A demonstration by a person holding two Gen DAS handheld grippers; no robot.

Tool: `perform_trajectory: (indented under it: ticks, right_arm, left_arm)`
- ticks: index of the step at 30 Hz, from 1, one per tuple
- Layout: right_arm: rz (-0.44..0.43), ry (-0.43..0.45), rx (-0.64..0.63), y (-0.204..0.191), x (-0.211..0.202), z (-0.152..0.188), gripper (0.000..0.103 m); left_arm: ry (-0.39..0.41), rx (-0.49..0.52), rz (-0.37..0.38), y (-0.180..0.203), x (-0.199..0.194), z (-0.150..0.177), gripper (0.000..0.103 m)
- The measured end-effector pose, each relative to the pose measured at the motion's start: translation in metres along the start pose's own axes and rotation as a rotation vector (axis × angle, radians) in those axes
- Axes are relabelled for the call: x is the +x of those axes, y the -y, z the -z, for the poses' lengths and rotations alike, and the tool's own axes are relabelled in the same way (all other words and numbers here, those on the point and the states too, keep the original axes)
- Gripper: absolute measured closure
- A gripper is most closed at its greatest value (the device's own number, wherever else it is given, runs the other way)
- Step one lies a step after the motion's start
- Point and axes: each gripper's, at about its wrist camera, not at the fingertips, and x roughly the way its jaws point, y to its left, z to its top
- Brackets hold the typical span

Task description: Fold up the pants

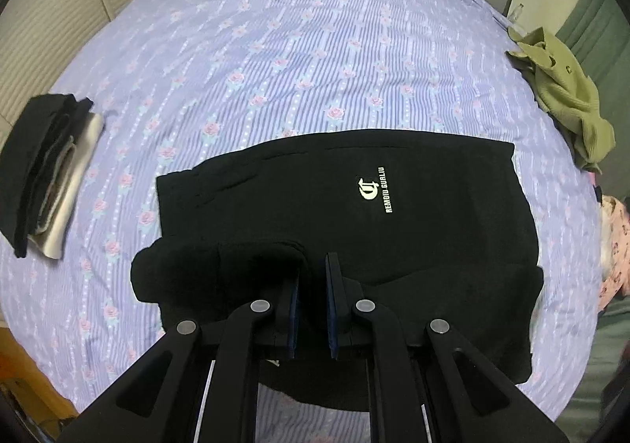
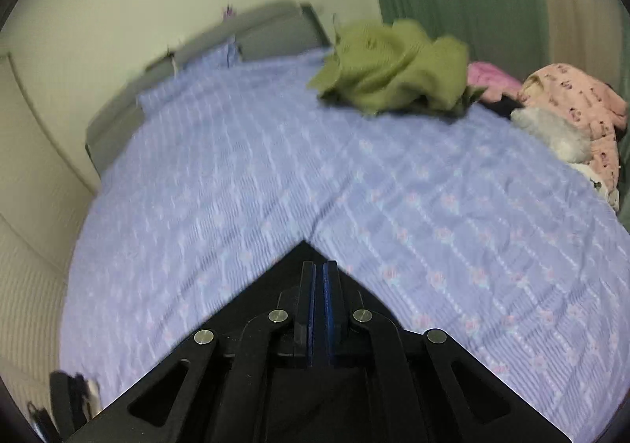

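Black pants (image 1: 354, 199) with a pale logo lie partly folded on the lilac flowered bedsheet (image 1: 275, 49). My left gripper (image 1: 313, 265) hovers over the near fold of the pants, its jaws a small gap apart; black cloth lies against the left finger, but I cannot tell if any is gripped. In the right wrist view my right gripper (image 2: 319, 269) has its jaws nearly together over a black corner of the pants (image 2: 305, 250); I cannot tell if cloth is pinched there.
A stack of folded dark and white clothes (image 1: 47, 175) sits at the bed's left edge. An olive garment (image 1: 567, 96) (image 2: 393, 69) and pink clothes (image 2: 582, 108) lie heaped at the right. Wall and headboard (image 2: 220, 33) stand beyond.
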Motion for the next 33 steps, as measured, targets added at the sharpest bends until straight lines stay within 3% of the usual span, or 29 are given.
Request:
perform_trajectory:
  ticks: [1,2,3,4,12,17,20,22,23,25,27,33]
  right_arm:
    - [0.011,-0.021,0.014,0.004,0.006,0.005,0.095]
    - [0.018,-0.054,0.027,0.009,0.013,0.012,0.083]
    - [0.036,-0.087,0.042,0.017,0.021,0.021,0.064]
    - [0.043,-0.107,0.064,0.026,0.027,0.030,0.058]
    - [0.040,-0.279,0.200,0.075,0.080,0.090,0.056]
    - [0.048,-0.310,0.250,0.080,0.105,0.096,0.056]
    - [0.083,-0.329,0.239,0.077,0.121,0.096,0.045]
    - [0.110,-0.350,0.251,0.078,0.129,0.099,0.045]
    - [0.119,-0.359,0.253,0.080,0.131,0.101,0.047]
    - [0.136,-0.349,0.251,0.083,0.128,0.104,0.064]
    - [0.151,-0.349,0.244,0.089,0.122,0.108,0.094]
    - [0.126,-0.304,0.238,0.103,0.092,0.113,0.099]
  left_arm:
    - [-0.004,0.004,-0.007,0.000,0.002,0.000,0.090]
    - [-0.005,0.017,-0.017,0.001,0.004,0.000,0.090]
    - [-0.006,0.034,-0.031,0.003,0.006,0.002,0.090]
    - [-0.008,0.045,-0.042,0.004,0.008,0.004,0.090]
    - [-0.024,0.175,-0.108,0.022,0.028,0.022,0.090]
    - [-0.033,0.195,-0.125,0.027,0.037,0.021,0.090]
    - [-0.039,0.193,-0.127,0.029,0.040,0.019,0.090]
    - [-0.043,0.194,-0.129,0.030,0.042,0.019,0.090]
    - [-0.044,0.195,-0.130,0.031,0.043,0.019,0.090]
    - [-0.046,0.194,-0.127,0.031,0.043,0.019,0.090]
    - [-0.046,0.198,-0.129,0.030,0.044,0.020,0.090]
    - [-0.040,0.219,-0.124,0.032,0.042,0.024,0.090]
